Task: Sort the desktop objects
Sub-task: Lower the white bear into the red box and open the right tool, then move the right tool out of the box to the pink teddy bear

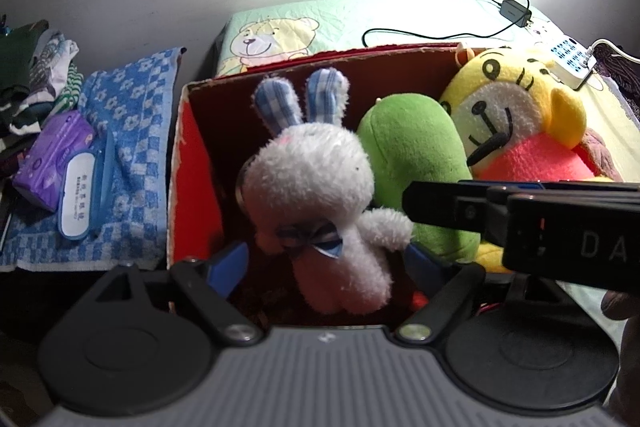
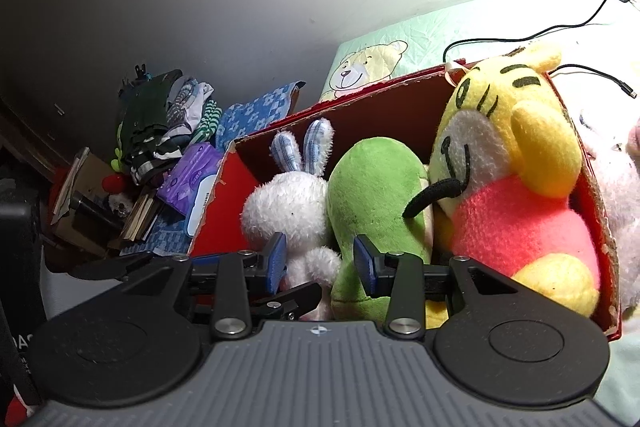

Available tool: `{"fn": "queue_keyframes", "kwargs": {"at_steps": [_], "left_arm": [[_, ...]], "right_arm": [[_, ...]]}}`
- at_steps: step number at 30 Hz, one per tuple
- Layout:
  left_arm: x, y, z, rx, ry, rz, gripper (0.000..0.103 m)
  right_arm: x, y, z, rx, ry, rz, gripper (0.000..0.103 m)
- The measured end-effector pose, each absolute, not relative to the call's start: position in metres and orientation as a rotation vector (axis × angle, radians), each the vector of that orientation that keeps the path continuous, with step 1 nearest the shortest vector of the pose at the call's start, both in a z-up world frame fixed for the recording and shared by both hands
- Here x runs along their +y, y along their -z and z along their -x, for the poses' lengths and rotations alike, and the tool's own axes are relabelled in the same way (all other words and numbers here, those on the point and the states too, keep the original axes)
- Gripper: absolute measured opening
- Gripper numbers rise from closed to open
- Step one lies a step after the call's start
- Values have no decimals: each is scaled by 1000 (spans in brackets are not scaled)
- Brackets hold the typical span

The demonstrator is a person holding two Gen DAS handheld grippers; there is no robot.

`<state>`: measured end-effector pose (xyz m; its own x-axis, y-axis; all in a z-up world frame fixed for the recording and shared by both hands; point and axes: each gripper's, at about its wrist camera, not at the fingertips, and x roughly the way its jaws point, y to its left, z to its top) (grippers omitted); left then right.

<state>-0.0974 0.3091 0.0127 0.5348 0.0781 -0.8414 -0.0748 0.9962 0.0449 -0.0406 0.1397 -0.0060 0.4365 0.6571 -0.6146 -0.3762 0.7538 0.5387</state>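
**While the rabbit hangs over the box, the drop is the call to make**

Starting at the far left, a blue checked towel [image 1: 120, 131] carries a purple tissue pack [image 1: 52, 155] and a white-lidded wipes pack [image 1: 78, 199], with folded clothes [image 1: 36, 75] heaped behind them. None of it looks to be in play right now.

Moving in, the red cardboard box [image 1: 192, 163] stands open, and the white rabbit [image 1: 316, 195] with its blue checked ears sits at the box's left end. The left gripper [image 1: 328, 259] has its blue pads set wide on either side of the rabbit's lower body; the left pad shows a clear gap, the right pad is half hidden behind the plush, so this reads as spread apart, not clamped. By my reading, this is the placing step: rabbit delivered, hold let go.

Next across, the green plush [image 1: 412, 163] leans against the rabbit, and the yellow tiger [image 1: 516, 123] in its pink shirt fills the right end, pressed to the box wall.

Over on the right, the right gripper [image 2: 320, 261] hovers at the box's near edge, its tongs apart and empty, the rabbit's arm just between them. A pale pink plush [image 2: 616, 163] lies outside the box, beyond its right wall.

Next move, as I judge it: lift the left gripper straight up without snagging fur, then send a gripper for that pink plush.
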Motion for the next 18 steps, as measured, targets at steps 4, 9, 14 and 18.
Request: {"fn": "queue_keyframes", "kwargs": {"at_steps": [4, 9, 14, 18], "left_arm": [[306, -17, 101, 990, -113, -21, 88], [302, -18, 103, 987, -124, -34, 89], [299, -20, 104, 989, -135, -37, 89], [296, -20, 103, 989, -145, -47, 89]], "right_arm": [[137, 5, 44, 906, -656, -346, 42], [134, 5, 45, 904, -654, -348, 42], [133, 4, 46, 900, -653, -349, 42], [126, 4, 47, 896, -650, -352, 41]]}}
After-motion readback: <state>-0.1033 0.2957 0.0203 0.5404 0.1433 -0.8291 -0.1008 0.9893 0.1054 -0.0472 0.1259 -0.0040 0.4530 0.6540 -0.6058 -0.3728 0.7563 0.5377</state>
